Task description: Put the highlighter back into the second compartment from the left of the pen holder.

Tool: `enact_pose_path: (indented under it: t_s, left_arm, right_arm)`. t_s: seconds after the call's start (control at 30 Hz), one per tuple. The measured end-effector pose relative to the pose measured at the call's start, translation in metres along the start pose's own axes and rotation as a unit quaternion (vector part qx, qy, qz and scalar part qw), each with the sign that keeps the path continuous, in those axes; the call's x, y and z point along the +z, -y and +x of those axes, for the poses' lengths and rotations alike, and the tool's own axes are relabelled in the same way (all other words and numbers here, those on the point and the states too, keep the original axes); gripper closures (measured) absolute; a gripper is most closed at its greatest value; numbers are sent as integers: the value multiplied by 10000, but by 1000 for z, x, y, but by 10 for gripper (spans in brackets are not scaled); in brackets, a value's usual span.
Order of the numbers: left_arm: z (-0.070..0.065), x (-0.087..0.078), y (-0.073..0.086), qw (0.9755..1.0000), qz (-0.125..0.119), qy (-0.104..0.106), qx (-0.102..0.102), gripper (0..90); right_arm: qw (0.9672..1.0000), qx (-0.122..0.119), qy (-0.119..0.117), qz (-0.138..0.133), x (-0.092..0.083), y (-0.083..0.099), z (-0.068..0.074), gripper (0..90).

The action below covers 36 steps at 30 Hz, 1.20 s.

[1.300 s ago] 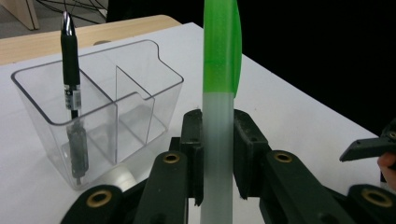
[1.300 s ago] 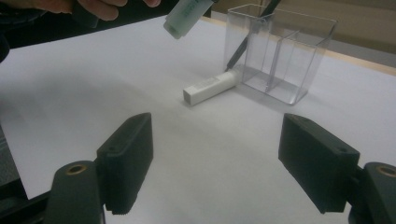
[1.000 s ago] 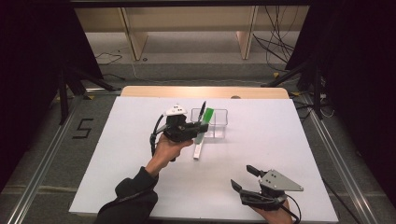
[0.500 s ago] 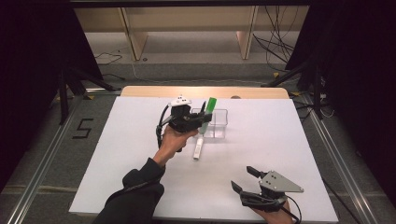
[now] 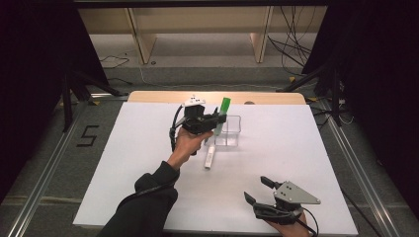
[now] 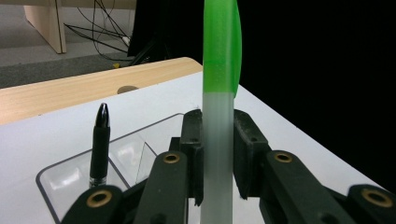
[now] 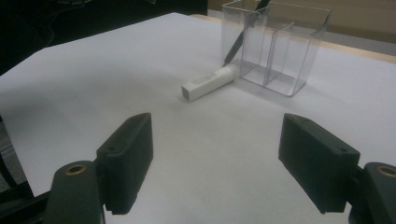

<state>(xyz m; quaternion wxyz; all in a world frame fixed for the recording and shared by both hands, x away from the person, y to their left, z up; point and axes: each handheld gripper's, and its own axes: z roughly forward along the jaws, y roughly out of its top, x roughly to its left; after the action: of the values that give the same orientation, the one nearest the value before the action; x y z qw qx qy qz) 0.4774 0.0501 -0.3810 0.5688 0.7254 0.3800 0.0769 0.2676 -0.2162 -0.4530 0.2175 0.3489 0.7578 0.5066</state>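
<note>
1. The table (image 5: 123, 163) takes up most of the high view, a white sheet over a wooden top, with the person's left sleeve (image 5: 143, 207) coming in from six o'clock.
2. The clear organiser (image 5: 228, 132) stands a little past the table's centre, toward twelve o'clock. In the left gripper view its dividers are plain, and a black pen (image 6: 99, 144) stands upright in one compartment.
3. The left gripper (image 5: 213, 120) is clenched on the green-capped marker (image 5: 221, 117), its pads pressing the frosted barrel on both sides, green cap uppermost.
4. What has just changed: a second ago this gripper held the marker at about nine o'clock of the organiser, tilted. It has since carried it toward three o'clock, and the marker now stands nearly upright, just over the organiser's near-left part.
5. My reading is that the marker is lined up for lowering into a compartment. It is not yet inside. The remaining step would be a straight descent and a release, keeping clear of the black pen.
6. The right gripper (image 5: 258, 191) rests at five o'clock near the table's front edge, jaws spread wide on nothing, unmoved over that second.
7. A white marker (image 5: 209, 159) lies flat at six o'clock of the organiser, one end near its base, probably the next to be picked up.
</note>
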Motion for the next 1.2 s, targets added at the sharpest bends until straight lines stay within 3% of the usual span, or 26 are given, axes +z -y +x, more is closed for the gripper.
enact_pose_path:
  t_s: [0.83, 1.2]
  left_arm:
    - [12, 13, -17, 9995, -138, -262, -87, 762]
    - [16, 27, -16, 9991, -133, -383, -88, 762]
  right_arm:
    - [10000, -23, 18, 11, 0, 1, 0, 272]
    - [10000, -38, 11, 31, 1, 1, 1, 272]
